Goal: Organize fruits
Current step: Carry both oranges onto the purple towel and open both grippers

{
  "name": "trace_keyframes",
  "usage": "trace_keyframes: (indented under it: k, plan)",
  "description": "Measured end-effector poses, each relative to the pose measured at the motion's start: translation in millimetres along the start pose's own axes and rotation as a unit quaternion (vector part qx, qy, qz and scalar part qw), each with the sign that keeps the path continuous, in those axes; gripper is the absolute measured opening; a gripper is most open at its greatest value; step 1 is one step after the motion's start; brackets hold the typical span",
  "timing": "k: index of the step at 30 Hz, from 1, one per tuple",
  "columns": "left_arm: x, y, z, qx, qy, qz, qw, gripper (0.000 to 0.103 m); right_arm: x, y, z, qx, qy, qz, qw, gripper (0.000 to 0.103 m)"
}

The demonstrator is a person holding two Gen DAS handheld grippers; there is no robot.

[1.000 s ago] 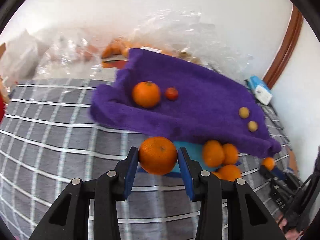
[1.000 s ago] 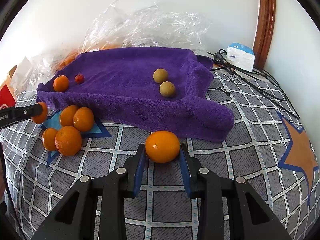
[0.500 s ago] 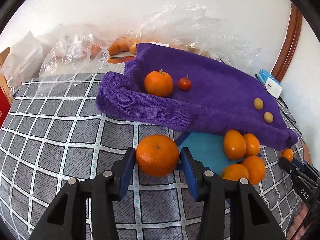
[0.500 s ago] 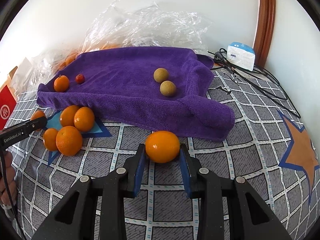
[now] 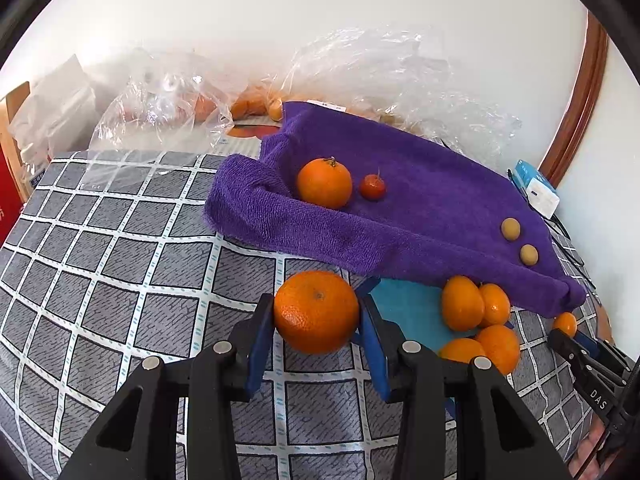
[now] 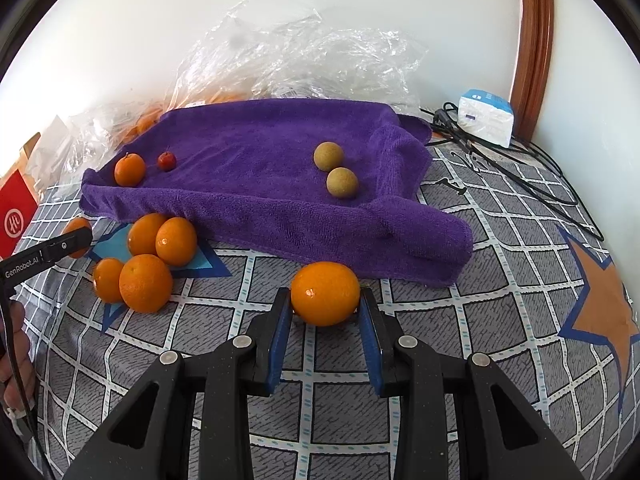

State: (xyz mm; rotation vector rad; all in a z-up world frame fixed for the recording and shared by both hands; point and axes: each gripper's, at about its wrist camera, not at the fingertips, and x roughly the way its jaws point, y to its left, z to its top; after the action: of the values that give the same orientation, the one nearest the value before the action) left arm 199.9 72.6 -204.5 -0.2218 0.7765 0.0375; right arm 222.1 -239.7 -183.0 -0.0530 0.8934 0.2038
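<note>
My left gripper [image 5: 316, 316] is shut on a large orange [image 5: 316, 311], held low over the checked cloth. My right gripper [image 6: 325, 300] is shut on another orange [image 6: 325, 293] just in front of the purple towel [image 6: 260, 168]. On the towel lie a small orange [image 6: 129, 169], a small red fruit [image 6: 166, 160] and two round tan fruits [image 6: 341, 182]. Several oranges [image 6: 146, 282] lie grouped on the cloth by the towel's front left edge; they also show in the left wrist view [image 5: 476, 320].
Crumpled clear plastic bags [image 6: 296, 52] with more oranges lie behind the towel by the wall. A white and blue box [image 6: 486, 117] and black cables [image 6: 516, 172] sit at the right. A red box [image 6: 16, 216] stands at the left edge.
My left gripper has pulled back and left with its orange, away from the orange group. My right gripper has stayed put with its orange.
</note>
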Motion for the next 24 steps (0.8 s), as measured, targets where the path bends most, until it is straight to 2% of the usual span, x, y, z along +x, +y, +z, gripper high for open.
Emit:
trace_keyframes:
  k: [16, 24]
  plan:
    - [-10.1, -6.2, 0.0, 0.011, -0.026, 0.013, 0.9995, 0.039, -1.5, -10.8, -0.3, 0.034, -0.005, 0.011, 0.999, 0.033]
    - [-13.1, -4.3, 2.2, 0.002, -0.034, 0.016, 0.9993, 0.039, -8.2, -8.2, 4.2, 0.029, -0.004, 0.002, 1.0, 0.033]
